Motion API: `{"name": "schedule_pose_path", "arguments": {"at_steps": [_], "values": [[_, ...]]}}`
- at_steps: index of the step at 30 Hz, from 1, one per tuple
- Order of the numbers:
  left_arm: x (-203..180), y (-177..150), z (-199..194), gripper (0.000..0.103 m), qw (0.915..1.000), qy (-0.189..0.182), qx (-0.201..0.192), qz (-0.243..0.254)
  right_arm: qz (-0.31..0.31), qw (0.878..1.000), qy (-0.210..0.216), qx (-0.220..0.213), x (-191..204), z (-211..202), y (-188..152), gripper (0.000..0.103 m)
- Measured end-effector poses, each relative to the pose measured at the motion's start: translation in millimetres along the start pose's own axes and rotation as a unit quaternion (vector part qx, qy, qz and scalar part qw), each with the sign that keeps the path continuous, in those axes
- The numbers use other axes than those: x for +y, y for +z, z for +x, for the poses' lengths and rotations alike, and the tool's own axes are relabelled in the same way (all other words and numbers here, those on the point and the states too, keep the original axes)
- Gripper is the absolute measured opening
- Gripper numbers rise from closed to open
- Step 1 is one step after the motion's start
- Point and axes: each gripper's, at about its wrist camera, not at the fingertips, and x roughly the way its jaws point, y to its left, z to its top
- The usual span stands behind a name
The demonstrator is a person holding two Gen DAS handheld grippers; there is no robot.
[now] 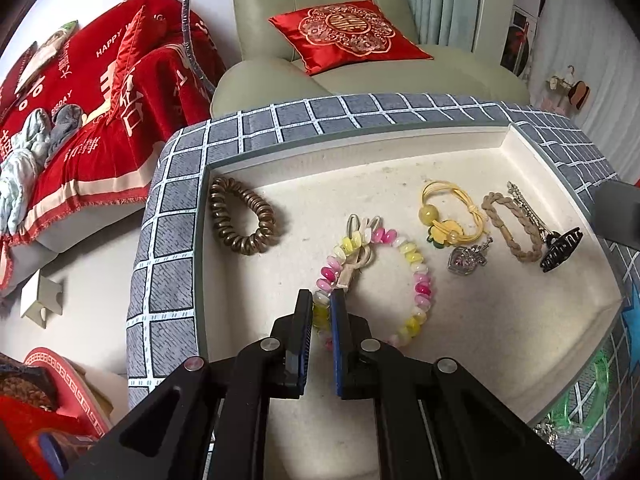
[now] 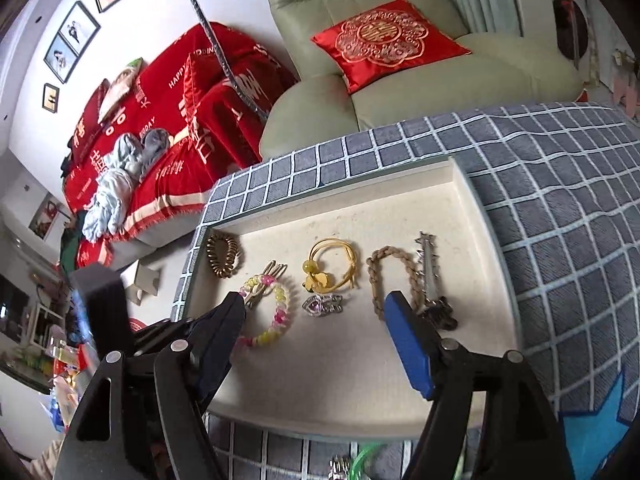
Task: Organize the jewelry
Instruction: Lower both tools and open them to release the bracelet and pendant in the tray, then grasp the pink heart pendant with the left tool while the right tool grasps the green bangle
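Note:
A white tray [image 1: 224, 264] holds the jewelry. My left gripper [image 1: 321, 300] is shut on the left side of a pink-and-yellow bead bracelet [image 1: 420, 280], which lies on the tray floor. In the tray also lie a bronze spiral hair tie [image 1: 244, 216], a yellow cord bracelet [image 1: 452, 216], a heart charm [image 1: 464, 260], a tan braided bracelet [image 1: 508, 224], a silver clip [image 1: 524, 208] and a black claw clip [image 1: 560, 248]. My right gripper [image 2: 316, 308] is open and empty above the tray [image 2: 492, 280], over the heart charm [image 2: 320, 305]. The bead bracelet [image 2: 276, 320] lies by its left finger.
The tray rests on a grey checked cloth [image 1: 168, 240]. A green bangle [image 1: 592, 396] and a silver piece [image 2: 340, 468] lie on the cloth at the tray's near edge. A pale green armchair [image 1: 360, 68] with a red cushion [image 1: 348, 32] stands behind; a red-covered sofa [image 1: 100, 120] is left.

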Motion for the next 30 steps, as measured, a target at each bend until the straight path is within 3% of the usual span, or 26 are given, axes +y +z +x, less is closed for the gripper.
{"name": "schedule_pose_path", "arguments": {"at_steps": [4,6,7,9,21,27,30], "values": [[-1,1,-2,0.025,1.0,0.003,-0.003,0.004,0.012,1.0,0.003,-0.009,-7,-20,-9,0.076],[-1,1,-3,0.061,1.0,0.006,-0.005,0.004,0.018,1.0,0.003,-0.011,-11,-28,-14,0.076],[0,1,-5,0.103,0.9999,0.008,-0.008,0.0,0.02,1.0,0.002,-0.012,-13,-32,-16,0.076],[0,0,-14,0.103,0.9993,0.009,-0.037,-0.004,0.023,1.0,0.001,-0.013,-17,-39,-20,0.076],[-5,-9,-50,0.103,0.9961,0.028,-0.082,0.018,0.053,0.998,-0.019,-0.001,-50,-63,-52,0.083],[-13,-28,-76,0.103,0.9955,-0.006,-0.088,0.035,0.062,0.997,-0.034,0.01,-61,-63,-67,0.083],[-23,-44,-88,0.103,0.9951,-0.022,-0.086,0.045,0.049,0.997,-0.062,0.022,-64,-59,-75,0.083]]}}
